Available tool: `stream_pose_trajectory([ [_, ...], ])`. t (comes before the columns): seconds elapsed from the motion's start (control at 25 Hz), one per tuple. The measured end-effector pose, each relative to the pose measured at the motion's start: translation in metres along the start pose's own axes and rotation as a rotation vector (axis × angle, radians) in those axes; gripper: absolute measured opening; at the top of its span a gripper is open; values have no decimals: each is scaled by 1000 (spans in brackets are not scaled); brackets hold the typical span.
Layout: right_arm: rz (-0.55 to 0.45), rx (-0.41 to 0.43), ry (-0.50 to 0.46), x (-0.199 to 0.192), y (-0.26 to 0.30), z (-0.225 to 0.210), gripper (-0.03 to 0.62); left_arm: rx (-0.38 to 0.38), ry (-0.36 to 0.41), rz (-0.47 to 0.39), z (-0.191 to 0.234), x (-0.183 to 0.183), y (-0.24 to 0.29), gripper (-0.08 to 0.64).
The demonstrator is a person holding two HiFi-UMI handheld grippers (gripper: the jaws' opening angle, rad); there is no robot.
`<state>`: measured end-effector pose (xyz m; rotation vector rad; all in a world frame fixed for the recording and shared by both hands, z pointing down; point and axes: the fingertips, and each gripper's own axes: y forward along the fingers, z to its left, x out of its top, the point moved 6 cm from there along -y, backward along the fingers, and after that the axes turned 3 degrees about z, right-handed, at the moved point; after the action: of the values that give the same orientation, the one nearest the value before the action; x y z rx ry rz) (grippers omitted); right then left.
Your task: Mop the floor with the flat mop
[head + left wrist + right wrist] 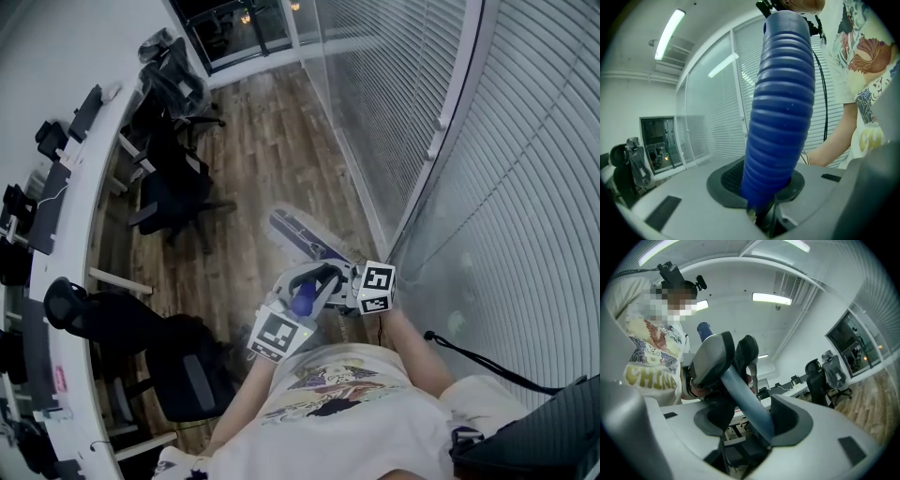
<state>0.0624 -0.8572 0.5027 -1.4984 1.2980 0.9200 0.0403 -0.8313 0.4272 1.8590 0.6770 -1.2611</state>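
wooden floor [262, 150] carries flat mop [302, 236] between office chairs [169, 197] and glass wall [375, 122].

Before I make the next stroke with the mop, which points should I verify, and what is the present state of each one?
1. Left gripper closed on the blue ribbed handle: ok.
2. Right gripper closed on the mop pole: ok.
3. Mop head lying flat on the wooden floor: cannot tell.
4. Office chairs apart from the mop head: ok.
5. Free room on the side of the glass wall: not ok, the mop head is close beside it.
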Motion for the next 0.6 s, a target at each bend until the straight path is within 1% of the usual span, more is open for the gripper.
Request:
stream_pose_trajectory([
  [0.12, -34, -14, -7, 5, 2, -8, 224, 6, -13, -27, 11, 3, 2, 80],
  [0.28, -56, -17, -16, 10, 6, -17, 224, 10, -22, -64, 23, 5, 3, 80],
  [0.6, -80, -29, -24, 15, 9, -32, 222, -20, -21, -92, 40, 6, 10, 84],
])
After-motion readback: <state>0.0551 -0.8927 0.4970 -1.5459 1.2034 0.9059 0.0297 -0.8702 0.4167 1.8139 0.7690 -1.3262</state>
